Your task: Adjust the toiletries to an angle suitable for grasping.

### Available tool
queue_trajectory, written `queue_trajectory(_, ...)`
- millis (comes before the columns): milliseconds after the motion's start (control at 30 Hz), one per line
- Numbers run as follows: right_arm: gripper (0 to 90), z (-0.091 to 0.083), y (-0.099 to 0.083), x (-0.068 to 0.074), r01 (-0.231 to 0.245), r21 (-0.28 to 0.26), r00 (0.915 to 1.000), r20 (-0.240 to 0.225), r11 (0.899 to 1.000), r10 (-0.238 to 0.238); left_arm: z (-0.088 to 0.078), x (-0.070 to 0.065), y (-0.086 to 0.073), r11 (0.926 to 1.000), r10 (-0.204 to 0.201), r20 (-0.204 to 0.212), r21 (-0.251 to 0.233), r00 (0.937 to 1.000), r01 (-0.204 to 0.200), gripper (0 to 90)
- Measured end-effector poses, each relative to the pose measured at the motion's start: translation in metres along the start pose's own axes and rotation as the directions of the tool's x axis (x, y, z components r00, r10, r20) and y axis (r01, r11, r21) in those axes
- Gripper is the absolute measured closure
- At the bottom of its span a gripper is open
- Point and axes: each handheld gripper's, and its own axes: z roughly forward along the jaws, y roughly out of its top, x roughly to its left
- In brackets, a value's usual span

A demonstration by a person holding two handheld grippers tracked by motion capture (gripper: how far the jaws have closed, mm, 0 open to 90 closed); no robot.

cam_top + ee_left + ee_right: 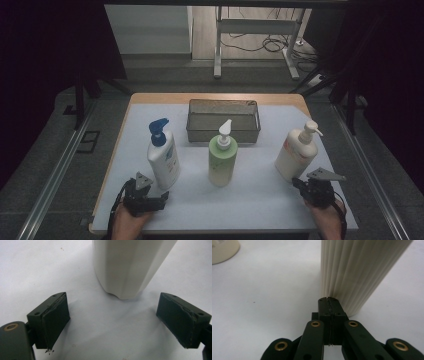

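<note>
High view: cream ribbed plastic pump bottle (296, 156) upright at the table's right, nozzle pointing right.
Right gripper (328, 300): jaws pressed together, empty, tips beside the bottle's base.
Left gripper (113, 315): jaws wide, empty.

The high view overlooks the table (260, 200) from above; both gripper views sit close, near its surface.

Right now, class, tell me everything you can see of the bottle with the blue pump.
The bottle with the blue pump stands upright on the white table cover, left of the green bottle. Its body is white, smooth and plastic-looking, with a blue-printed label on the front and a blue pump head on top. The left tongs stand open just before its base, not touching it. Only the cover touches the bottle.
</note>
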Motion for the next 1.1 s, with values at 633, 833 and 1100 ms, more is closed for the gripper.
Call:
queue_trajectory(633, 64.3, -0.015, -0.001, 0.005, -0.005, -0.013, 1.0000, 0.007, 1.000, 0.005, 0.000, 0.000, 0.000, 1.0000, 0.000, 0.000, -0.001, 1.0000, 0.000, 10.8)
queue_trajectory(833, 55.3, -0.021, 0.001, 0.005, -0.010, -0.014, 0.9999, 0.013, 1.000, 0.010, 0.000, 0.000, 0.000, 1.0000, 0.001, -0.001, -0.002, 1.0000, -0.001, 10.8)
queue_trajectory(1100, 45.3, -0.033, 0.004, 0.000, -0.032, -0.028, 0.9991, 0.028, 0.999, 0.033, 0.000, 0.000, 0.000, 1.0000, 0.000, 0.000, -0.003, 1.0000, 0.000, 10.8)
